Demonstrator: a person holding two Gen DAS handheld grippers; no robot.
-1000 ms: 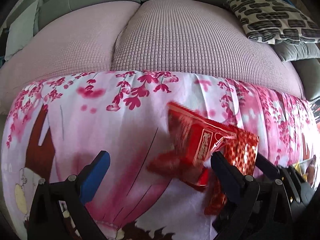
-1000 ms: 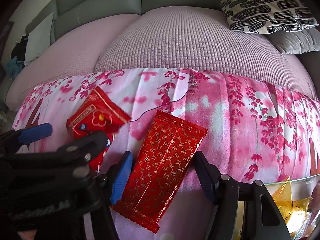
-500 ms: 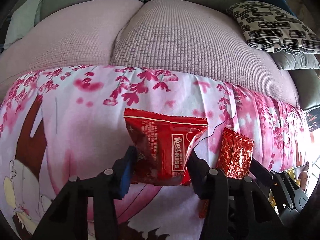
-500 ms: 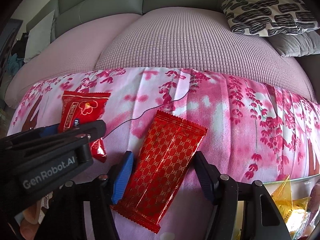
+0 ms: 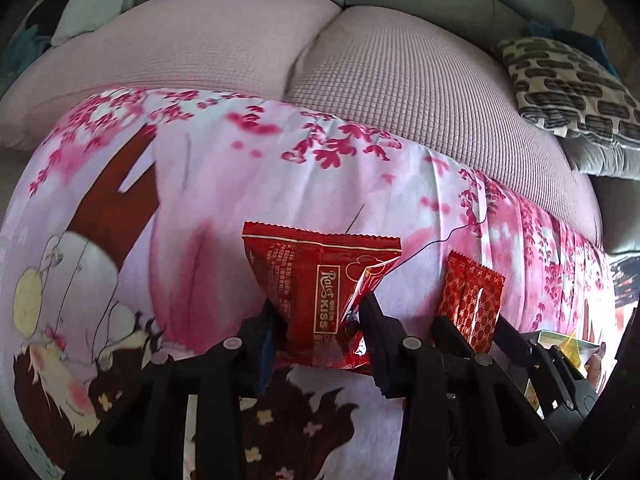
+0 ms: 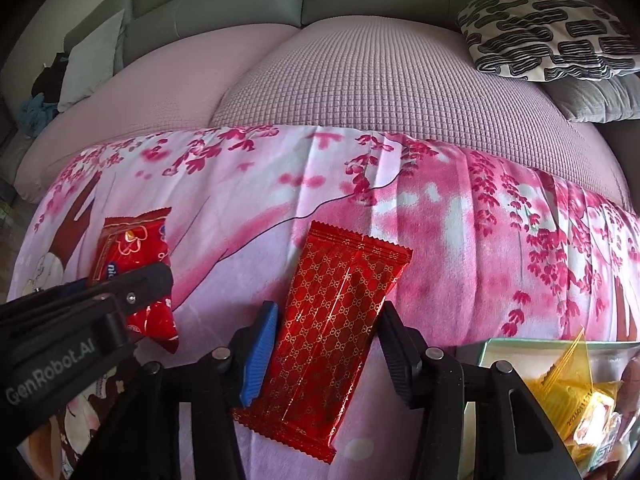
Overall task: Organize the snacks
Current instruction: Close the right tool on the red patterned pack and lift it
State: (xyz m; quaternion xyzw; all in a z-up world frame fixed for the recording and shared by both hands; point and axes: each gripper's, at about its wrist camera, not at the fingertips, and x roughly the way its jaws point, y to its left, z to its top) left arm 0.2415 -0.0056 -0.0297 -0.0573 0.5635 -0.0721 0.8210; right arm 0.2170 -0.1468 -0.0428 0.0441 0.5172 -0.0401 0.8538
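My left gripper is shut on a red Kiss snack packet and holds it over the pink floral cloth. The packet also shows in the right wrist view, with the left gripper across it. My right gripper is open, its fingers on either side of a red patterned wafer packet that lies flat on the cloth. That packet also shows in the left wrist view.
A clear container with yellow wrapped snacks stands at the lower right. Behind the cloth is a pink sofa cover, and a black-and-white patterned cushion lies at the far right.
My left gripper closed on the red Kiss packet and carried it left, away from the wafer packet. My right gripper stayed open around the wafer packet.
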